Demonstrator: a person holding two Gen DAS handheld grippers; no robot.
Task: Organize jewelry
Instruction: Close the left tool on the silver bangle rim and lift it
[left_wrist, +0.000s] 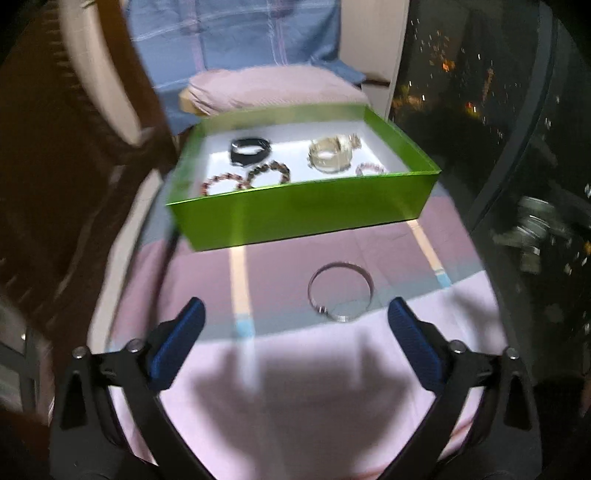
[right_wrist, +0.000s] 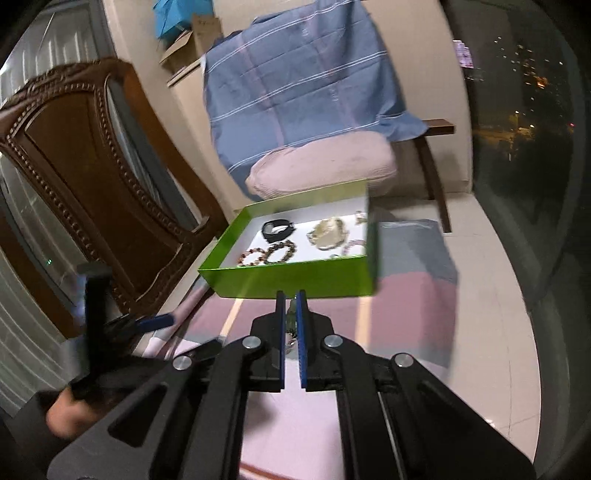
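Note:
A green box (left_wrist: 306, 216) stands on the striped cloth and holds a black band (left_wrist: 249, 149), two dark beaded bracelets (left_wrist: 269, 172), a pale bracelet (left_wrist: 330, 157) and a small pink one (left_wrist: 369, 169). A thin silver bangle (left_wrist: 340, 291) lies on the cloth in front of the box. My left gripper (left_wrist: 295, 317) is open and empty, just short of the bangle and slightly left of it. My right gripper (right_wrist: 291, 301) is shut on a small silvery-green piece of jewelry (right_wrist: 291, 325), held near the front wall of the green box (right_wrist: 295, 282).
A carved wooden chair (right_wrist: 92, 177) stands close on the left. A pink cushion (right_wrist: 321, 166) and a blue cloth (right_wrist: 303, 88) are behind the box. A dark window (right_wrist: 524, 129) is on the right. The left gripper (right_wrist: 122, 325) shows at the left of the right wrist view.

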